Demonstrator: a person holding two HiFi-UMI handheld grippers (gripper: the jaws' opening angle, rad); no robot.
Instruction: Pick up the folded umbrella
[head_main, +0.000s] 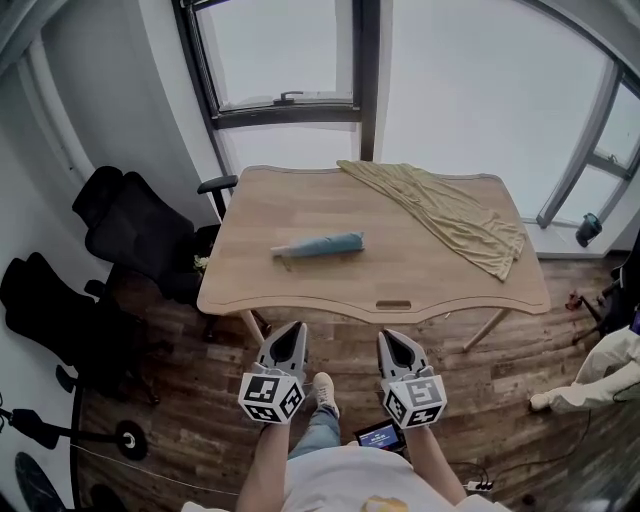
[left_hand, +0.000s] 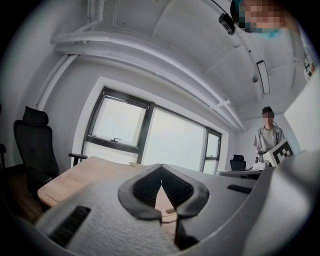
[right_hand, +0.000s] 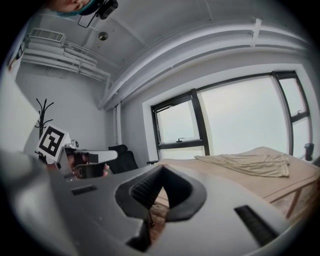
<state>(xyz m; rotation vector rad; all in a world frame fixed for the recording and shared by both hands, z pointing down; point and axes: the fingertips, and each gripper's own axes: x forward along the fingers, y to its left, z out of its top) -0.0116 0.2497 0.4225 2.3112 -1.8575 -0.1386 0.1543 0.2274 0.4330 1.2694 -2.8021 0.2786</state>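
A folded blue umbrella (head_main: 320, 246) lies on its side near the middle of the wooden table (head_main: 300, 285), handle end toward the left. Both grippers hang below the table's front edge, apart from the umbrella. My left gripper (head_main: 290, 336) is shut with nothing in it; its tips meet in the left gripper view (left_hand: 161, 180). My right gripper (head_main: 397, 340) is also shut and empty, tips touching in the right gripper view (right_hand: 162, 184). The umbrella is hidden in both gripper views.
A beige cloth (head_main: 455, 215) is draped over the table's back right part (right_hand: 250, 162). Black office chairs (head_main: 135, 235) stand left of the table. A person (left_hand: 270, 137) stands far off at another desk. Windows are behind the table.
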